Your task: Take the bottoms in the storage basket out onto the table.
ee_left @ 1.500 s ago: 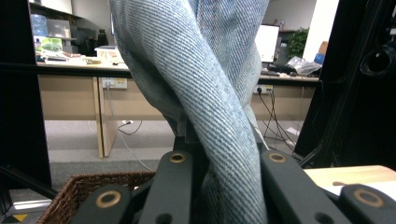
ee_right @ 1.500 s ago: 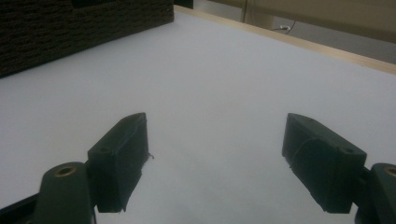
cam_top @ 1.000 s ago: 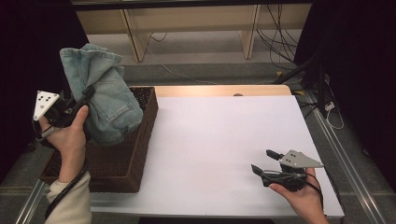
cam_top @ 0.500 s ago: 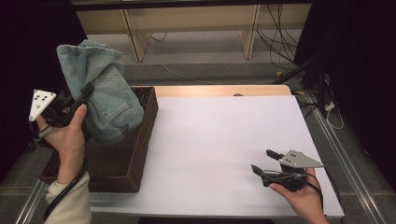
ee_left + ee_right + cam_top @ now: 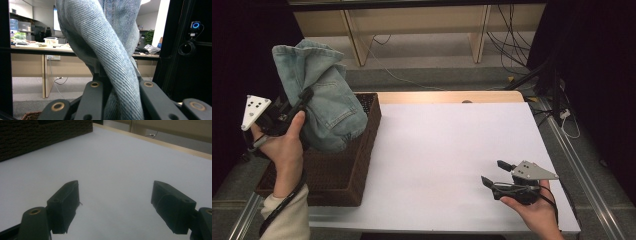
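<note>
A bundle of light blue jeans [image 5: 323,95] hangs above the dark wicker basket [image 5: 337,185] at the table's left edge. My left gripper [image 5: 301,99] is shut on a fold of the denim and holds it up. In the left gripper view the twisted jeans [image 5: 110,50] rise between the two black jaws. My right gripper [image 5: 494,172] rests low over the white tabletop [image 5: 447,145] at the front right, open, nothing between its fingers [image 5: 66,200].
The basket wall [image 5: 37,132] shows at the far left of the right gripper view. A wooden strip [image 5: 447,96] runs along the table's far edge. Metal rails [image 5: 582,170] flank the table, and cables [image 5: 522,45] lie on the floor behind it.
My left gripper has raised the jeans a little higher above the basket. The right gripper has stayed where it was.
</note>
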{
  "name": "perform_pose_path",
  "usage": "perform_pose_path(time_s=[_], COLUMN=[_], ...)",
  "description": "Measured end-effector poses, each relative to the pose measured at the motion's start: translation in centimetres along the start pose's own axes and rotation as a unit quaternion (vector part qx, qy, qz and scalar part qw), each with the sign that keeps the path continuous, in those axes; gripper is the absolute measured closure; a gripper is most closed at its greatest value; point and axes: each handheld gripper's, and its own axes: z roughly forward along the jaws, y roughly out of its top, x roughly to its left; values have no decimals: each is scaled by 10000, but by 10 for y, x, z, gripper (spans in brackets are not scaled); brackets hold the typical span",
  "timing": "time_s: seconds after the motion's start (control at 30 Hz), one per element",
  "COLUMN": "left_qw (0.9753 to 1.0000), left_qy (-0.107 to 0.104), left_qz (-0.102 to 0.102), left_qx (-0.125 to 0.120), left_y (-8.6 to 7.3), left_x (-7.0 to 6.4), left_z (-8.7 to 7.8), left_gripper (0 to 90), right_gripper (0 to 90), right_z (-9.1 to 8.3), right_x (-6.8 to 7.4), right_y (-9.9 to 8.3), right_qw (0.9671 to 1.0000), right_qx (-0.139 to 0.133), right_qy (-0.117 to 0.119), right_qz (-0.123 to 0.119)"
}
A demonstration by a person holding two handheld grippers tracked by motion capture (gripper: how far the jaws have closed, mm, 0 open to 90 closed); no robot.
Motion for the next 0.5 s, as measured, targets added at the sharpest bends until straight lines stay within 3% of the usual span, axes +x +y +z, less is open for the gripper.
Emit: perform_pose_path(time_s=[0.5], left_qw=[10000], left_qy=[-51], left_qz=[56], left_qx=[-43], left_y=[4], left_x=[-5], left_z=[-1], left_gripper=[796], right_gripper=[236], right_z=[0], right_x=[0], right_y=[0], right_qw=[10000], right_qx=[-6], right_qy=[-5], right_qz=[-6])
